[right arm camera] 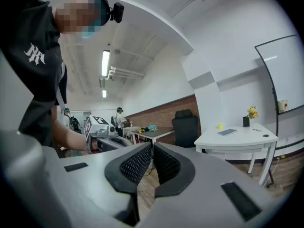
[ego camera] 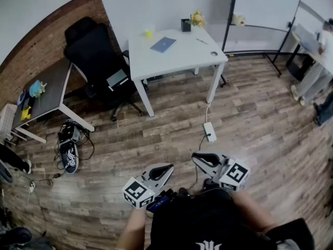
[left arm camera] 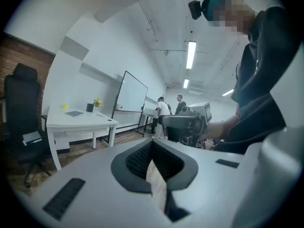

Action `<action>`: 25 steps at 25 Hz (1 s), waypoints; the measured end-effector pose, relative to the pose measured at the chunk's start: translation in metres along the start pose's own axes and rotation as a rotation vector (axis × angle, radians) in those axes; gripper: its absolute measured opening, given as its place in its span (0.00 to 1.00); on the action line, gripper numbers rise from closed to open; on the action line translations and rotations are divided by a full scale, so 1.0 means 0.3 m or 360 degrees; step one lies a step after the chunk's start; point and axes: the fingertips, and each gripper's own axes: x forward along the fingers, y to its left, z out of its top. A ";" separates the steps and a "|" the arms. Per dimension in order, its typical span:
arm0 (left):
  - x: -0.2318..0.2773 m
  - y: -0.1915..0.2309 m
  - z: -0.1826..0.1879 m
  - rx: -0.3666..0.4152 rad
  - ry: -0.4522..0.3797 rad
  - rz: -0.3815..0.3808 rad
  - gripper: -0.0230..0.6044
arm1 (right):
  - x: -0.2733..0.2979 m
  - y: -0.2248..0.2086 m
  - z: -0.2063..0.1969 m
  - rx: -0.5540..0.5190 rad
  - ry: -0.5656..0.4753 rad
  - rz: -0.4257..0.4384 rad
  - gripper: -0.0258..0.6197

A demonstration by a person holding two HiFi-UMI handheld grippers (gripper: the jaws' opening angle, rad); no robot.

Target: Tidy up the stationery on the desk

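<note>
The white desk (ego camera: pixel 182 55) stands far off across the wooden floor. On it lie a blue notebook (ego camera: pixel 163 45), a black pen holder (ego camera: pixel 186 25), a yellow cup (ego camera: pixel 149 33), a pen (ego camera: pixel 201 41) and a small dark round thing (ego camera: pixel 214 53). My left gripper (ego camera: pixel 167 169) and right gripper (ego camera: pixel 197 157) hang close to my body, tips turned toward each other. Both are shut with nothing between the jaws. The left gripper (left arm camera: pixel 152 145) sees the desk (left arm camera: pixel 78 120) at its left; the right gripper (right arm camera: pixel 152 149) sees the desk (right arm camera: pixel 237 137) and notebook (right arm camera: pixel 228 132) at its right.
A black office chair (ego camera: pixel 96 56) stands left of the desk, beside a dark side table (ego camera: pixel 49 90). A power strip (ego camera: pixel 210 132) with its cable lies on the floor between me and the desk. Shoes and cables (ego camera: pixel 68 146) sit at left. A whiteboard (ego camera: pixel 265 7) and a person (ego camera: pixel 317 72) are at right.
</note>
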 end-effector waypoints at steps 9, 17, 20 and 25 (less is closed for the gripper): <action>-0.017 0.011 0.013 -0.0016 -0.0012 0.0041 0.03 | 0.001 -0.002 -0.016 0.0003 0.0016 -0.0022 0.11; -0.036 0.044 0.016 0.0002 -0.0046 0.0061 0.03 | 0.020 -0.005 -0.004 -0.0001 -0.0009 -0.0064 0.11; -0.042 0.047 0.033 -0.0023 -0.0084 0.0056 0.03 | 0.024 0.002 -0.012 -0.0015 0.0010 -0.0068 0.11; -0.040 0.051 0.045 -0.0008 -0.0113 0.0030 0.03 | 0.021 0.003 -0.020 0.0001 0.0034 -0.0083 0.11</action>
